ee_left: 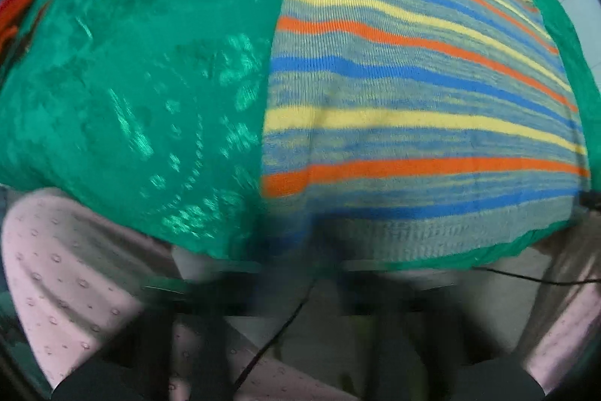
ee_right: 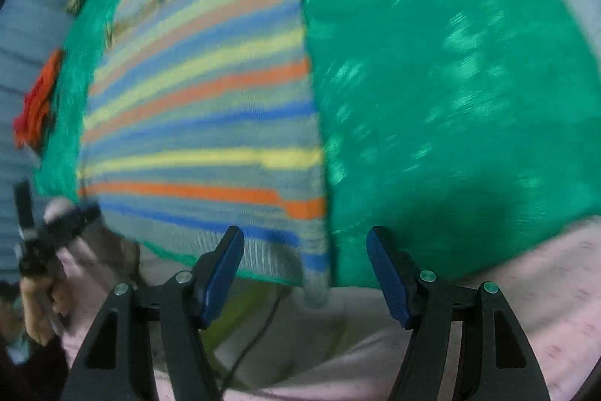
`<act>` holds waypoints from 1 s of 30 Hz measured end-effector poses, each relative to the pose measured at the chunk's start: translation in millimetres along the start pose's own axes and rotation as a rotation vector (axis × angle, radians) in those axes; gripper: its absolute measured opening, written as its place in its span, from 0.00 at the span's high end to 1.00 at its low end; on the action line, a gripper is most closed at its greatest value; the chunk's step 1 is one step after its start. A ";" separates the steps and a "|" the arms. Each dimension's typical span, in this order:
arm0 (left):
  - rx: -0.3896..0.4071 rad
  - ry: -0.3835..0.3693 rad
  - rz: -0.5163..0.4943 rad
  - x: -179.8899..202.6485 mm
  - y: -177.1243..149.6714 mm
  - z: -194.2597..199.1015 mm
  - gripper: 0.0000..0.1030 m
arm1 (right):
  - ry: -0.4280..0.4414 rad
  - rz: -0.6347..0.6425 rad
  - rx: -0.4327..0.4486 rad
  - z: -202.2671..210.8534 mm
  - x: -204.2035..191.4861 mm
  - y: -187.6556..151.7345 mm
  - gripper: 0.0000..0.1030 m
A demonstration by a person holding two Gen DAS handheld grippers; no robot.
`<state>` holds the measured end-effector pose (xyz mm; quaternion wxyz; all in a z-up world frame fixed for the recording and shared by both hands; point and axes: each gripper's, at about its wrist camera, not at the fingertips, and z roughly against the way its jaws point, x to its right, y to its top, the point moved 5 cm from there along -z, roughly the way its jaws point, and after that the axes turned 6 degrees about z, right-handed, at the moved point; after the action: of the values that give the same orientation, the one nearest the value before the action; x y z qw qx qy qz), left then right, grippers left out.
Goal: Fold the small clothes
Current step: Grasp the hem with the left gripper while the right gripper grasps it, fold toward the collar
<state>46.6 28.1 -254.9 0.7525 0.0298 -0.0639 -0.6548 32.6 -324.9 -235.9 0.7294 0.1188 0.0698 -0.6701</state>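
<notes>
- Well, a shiny green cloth (ee_right: pixel 450 81) covers the whole work surface ahead of both grippers, reaching right up to the near edge.
- On it lies a striped knit garment (ee_left: pixel 413 93) — orange, blue and yellow bands on grey — spread flat, ahead and to the left of the right gripper (ee_right: pixel 305 264), its lower hem hanging a little over the near edge.
- That right gripper hovers just short of this hem corner, its blue-padded fingers (ee_right: pixel 221 273) spread wide with nothing between them.
- Off to its far left the left gripper (ee_right: pixel 56 224) shows small and blurred; whether it is released or clenched I cannot tell.
- Farther left, at the cloth's edge, a red-orange garment (ee_right: pixel 37 108) sits bunched.
</notes>
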 end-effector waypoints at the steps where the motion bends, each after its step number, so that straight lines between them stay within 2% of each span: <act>1: 0.001 -0.010 -0.003 -1.5 -0.6 3.8 0.96 | -0.011 0.015 -0.031 -7.5 -1.0 -1.8 0.80; 2: -0.001 -0.021 -0.009 -1.6 -1.5 7.5 0.97 | -0.021 0.036 -0.060 -12.2 -2.1 -4.0 0.97; 5: 0.003 -0.152 0.034 -9.4 13.5 36.7 0.97 | 0.094 -0.010 -0.028 4.5 -2.1 -2.0 0.96; 9: 0.102 -0.289 0.086 -14.9 77.4 74.7 0.97 | 0.205 -0.067 0.143 54.1 1.6 36.6 0.96; 11: 0.160 -0.290 0.089 -12.4 123.4 81.1 0.97 | 0.221 -0.067 0.216 69.5 0.8 64.0 0.96; 14: 0.210 -0.290 0.090 -5.1 179.2 79.9 0.97 | 0.232 -0.069 0.327 85.9 0.7 126.7 0.96; 17: 0.239 -0.291 0.098 3.3 247.2 69.1 0.97 | 0.234 -0.088 0.382 88.0 4.8 183.5 0.96; 18: 0.245 -0.289 0.103 3.9 268.3 64.4 0.97 | 0.243 -0.097 0.393 84.8 6.5 212.4 0.96; 21: 0.242 -0.278 0.123 7.4 312.6 49.5 0.97 | 0.269 -0.131 0.389 75.1 20.3 276.4 0.96; 24: 0.220 -0.263 0.134 10.1 352.9 29.7 0.97 | 0.287 -0.163 0.374 57.3 36.1 325.9 0.96; 26: 0.191 -0.272 0.130 14.8 369.5 14.8 0.95 | 0.315 -0.204 0.361 43.6 50.2 354.2 0.96; 29: 0.179 -0.275 0.155 13.0 396.9 -5.8 0.91 | 0.350 -0.242 0.347 20.1 68.9 374.3 0.95; 30: 0.185 -0.284 0.172 11.0 405.0 -8.6 0.90 | 0.386 -0.261 0.353 11.5 75.8 382.8 0.94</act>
<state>446.8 73.9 -210.7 0.7831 0.0006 -0.2317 -0.5771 419.5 -372.6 -214.1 0.5782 0.3592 0.1041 -0.7251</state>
